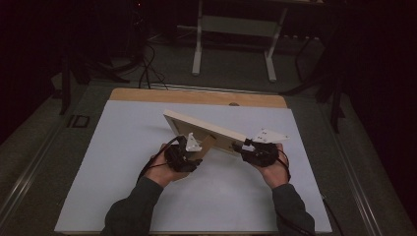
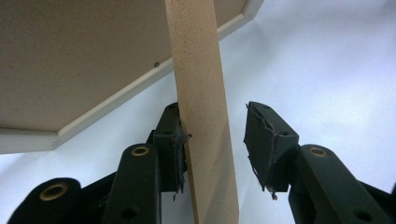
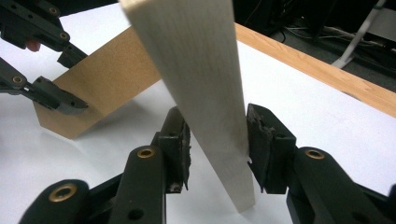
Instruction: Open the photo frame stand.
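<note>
frame: pale wooden picture frame (image 1: pixel 206 129) tilted above white surface (image 1: pixel 123 172) | stand: brown fibreboard easel strut (image 2: pixel 201 116) swung out, not yet planted | left tool (image 2: pixel 215 140) apart around strut | right tool (image 3: pixel 217 144) clamped on frame edge

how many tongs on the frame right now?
2. Left tongs sit at the brown back stand; one pad touches it, the other stands clear. Right tongs straddle the picture frame at its pale edge, toward the right end.
</note>
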Demonstrator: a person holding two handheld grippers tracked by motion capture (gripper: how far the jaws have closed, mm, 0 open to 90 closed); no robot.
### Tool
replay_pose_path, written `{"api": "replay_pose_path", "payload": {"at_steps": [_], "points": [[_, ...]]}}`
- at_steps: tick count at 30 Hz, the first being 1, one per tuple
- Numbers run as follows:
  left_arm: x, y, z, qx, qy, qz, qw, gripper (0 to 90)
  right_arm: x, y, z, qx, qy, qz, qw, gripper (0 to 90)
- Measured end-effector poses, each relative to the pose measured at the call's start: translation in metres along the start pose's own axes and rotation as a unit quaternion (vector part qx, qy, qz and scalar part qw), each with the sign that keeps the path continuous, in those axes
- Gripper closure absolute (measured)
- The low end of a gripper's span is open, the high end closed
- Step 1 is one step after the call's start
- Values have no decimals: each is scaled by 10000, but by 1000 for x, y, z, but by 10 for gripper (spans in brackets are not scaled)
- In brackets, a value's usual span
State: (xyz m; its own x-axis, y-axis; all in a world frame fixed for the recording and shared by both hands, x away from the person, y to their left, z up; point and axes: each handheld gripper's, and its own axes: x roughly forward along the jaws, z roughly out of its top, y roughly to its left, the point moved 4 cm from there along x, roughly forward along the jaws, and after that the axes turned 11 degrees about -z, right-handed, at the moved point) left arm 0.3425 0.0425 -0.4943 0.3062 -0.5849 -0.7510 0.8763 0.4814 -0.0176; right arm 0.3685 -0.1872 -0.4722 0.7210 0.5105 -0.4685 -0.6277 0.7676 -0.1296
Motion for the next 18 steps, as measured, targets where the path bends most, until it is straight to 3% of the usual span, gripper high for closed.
{"api": "replay_pose_path", "payload": {"at_steps": [18], "points": [[-1, -4, -13, -187, -253, -143, 9994, 570, 1, 4, -4, 84, -31, 77, 9999, 584]]}}
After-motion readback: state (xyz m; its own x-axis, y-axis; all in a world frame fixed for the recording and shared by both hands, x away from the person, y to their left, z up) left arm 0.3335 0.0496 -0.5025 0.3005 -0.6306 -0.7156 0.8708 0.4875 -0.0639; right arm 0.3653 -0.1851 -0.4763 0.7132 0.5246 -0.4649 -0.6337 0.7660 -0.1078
